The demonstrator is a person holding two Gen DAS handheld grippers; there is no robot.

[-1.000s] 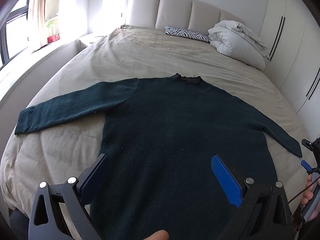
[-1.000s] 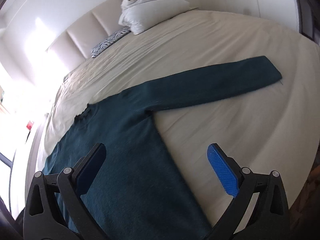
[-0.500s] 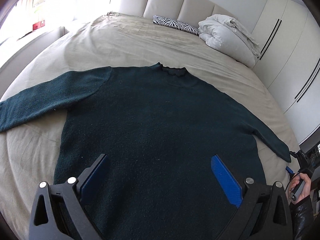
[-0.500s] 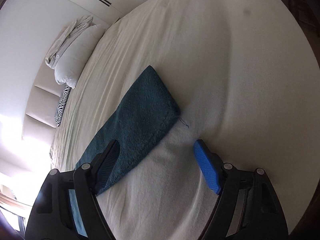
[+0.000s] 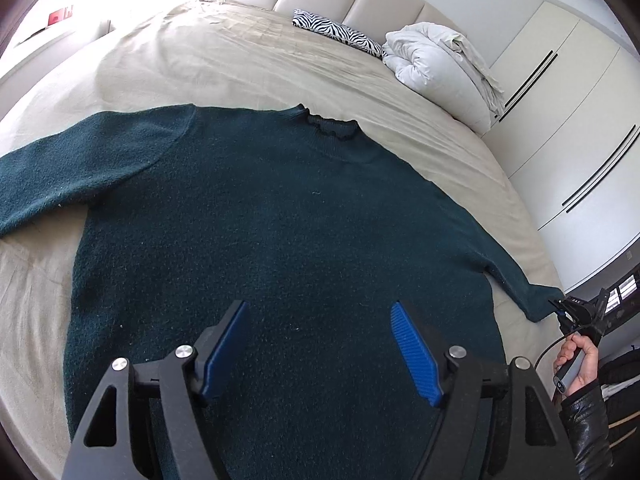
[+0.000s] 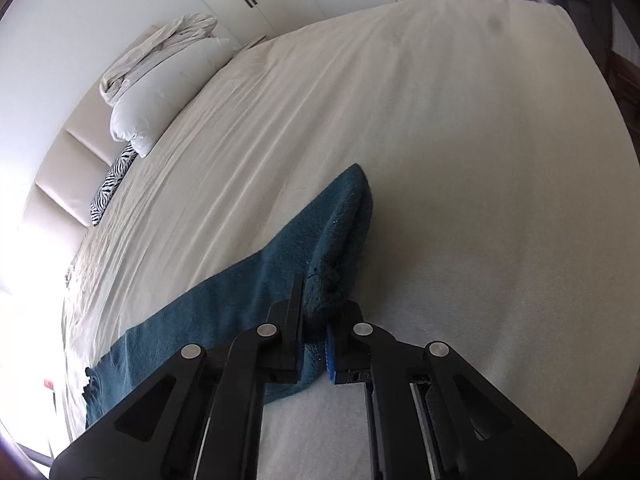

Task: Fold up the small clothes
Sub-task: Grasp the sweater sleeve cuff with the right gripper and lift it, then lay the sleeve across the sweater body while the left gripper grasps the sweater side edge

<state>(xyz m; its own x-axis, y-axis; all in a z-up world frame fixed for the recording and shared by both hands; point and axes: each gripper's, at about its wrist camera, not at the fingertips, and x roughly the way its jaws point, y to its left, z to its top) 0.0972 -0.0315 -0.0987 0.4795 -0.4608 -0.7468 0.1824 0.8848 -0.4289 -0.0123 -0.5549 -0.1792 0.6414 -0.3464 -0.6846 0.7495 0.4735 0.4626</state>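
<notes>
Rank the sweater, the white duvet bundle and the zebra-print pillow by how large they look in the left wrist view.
1. Sweater, by far the largest.
2. White duvet bundle.
3. Zebra-print pillow, the smallest.
The sweater lies much nearer the camera, so its lead is exaggerated.

Left gripper: black plastic frame, triangular cut-outs in side arms, four silver round screw heads at pivots. Fingers: blue ribbed pads on black carriers. Right gripper: same black frame, four silver screws, blue pad edge visible. Right hand: black glossy leather-look sleeve, thin black cable looping beside grey handle.
</notes>
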